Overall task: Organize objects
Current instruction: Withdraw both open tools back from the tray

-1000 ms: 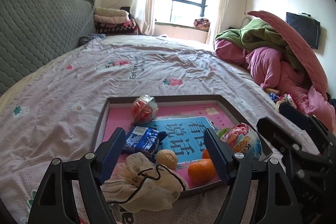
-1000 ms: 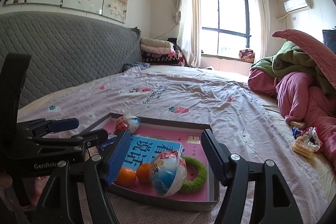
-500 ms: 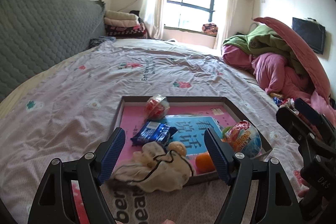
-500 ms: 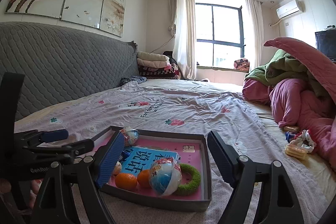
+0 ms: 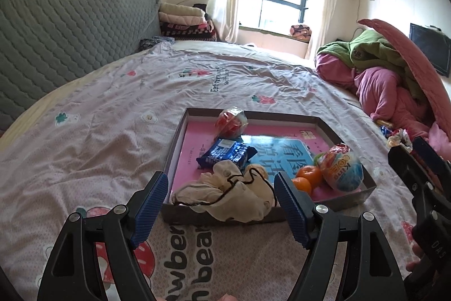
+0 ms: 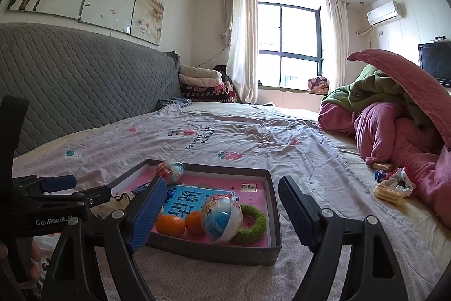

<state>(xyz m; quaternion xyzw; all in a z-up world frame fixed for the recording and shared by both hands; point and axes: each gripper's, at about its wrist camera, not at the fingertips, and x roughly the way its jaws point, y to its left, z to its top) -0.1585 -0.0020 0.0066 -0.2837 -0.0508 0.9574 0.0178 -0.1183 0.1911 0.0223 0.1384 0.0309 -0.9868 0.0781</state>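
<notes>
While both grippers, left (image 5: 221,206) and right (image 6: 218,213), hover with fingers spread and nothing between them, the tray (image 5: 346,200) of fruit, snacks and a cloth bag (image 5: 234,195) sits on the bed (image 5: 98,131).

I see the tray (image 5: 180,131) on the bed (image 5: 98,131); inside it, the cloth bag (image 5: 234,193) at six o'clock, oranges (image 5: 305,178) at four.

Left tool (image 5: 221,205) held low, tilted downward, blue-padded fingers (image 5: 149,202) spread wide with nothing pinched between. Right tool (image 6: 218,212) held nearly level, fingers (image 6: 148,212) equally wide apart, gripping nothing. Seen side by side: left tool at the left edge of the right view, right tool at the right edge of the left view. Fingertips of a hand (image 5: 415,263) just visible on the right tool's handle.
</notes>
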